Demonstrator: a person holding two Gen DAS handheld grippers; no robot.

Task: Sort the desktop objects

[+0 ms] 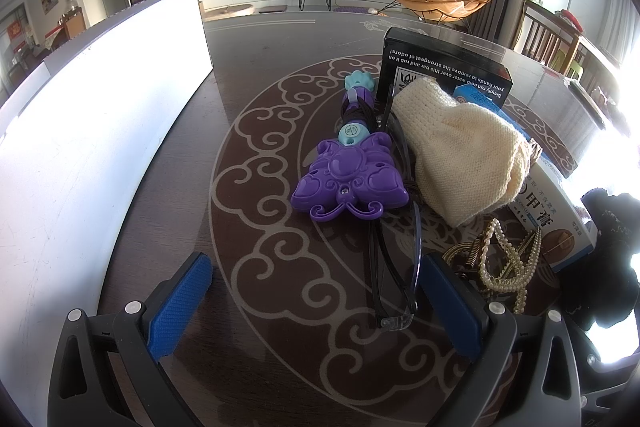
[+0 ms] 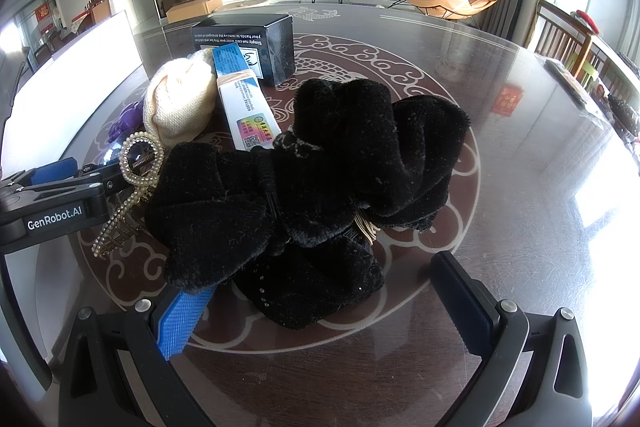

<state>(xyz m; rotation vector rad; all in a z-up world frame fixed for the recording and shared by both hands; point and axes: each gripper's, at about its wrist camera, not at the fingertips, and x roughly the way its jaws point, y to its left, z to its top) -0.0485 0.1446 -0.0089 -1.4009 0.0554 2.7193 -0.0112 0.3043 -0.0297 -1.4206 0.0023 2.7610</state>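
I count two boxes, black (image 1: 446,65) and blue-white (image 2: 248,107); one purple toy (image 1: 348,177); one cream knit (image 1: 460,151); one black velvet bow (image 2: 312,179); one pearl clip (image 2: 138,163); one pair of glasses (image 1: 394,275).

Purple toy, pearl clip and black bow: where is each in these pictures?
Purple toy (image 1: 349,179): left wrist view, on its round centre dome.
Pearl clip (image 2: 141,157): right wrist view, on its beaded ring.
Black bow (image 2: 360,147): right wrist view, on its upper right loop.

Ahead of the right jaws, the bow (image 2: 304,183) hides our left pad's tip; the toy (image 2: 126,121) barely shows behind the knit (image 2: 180,103).
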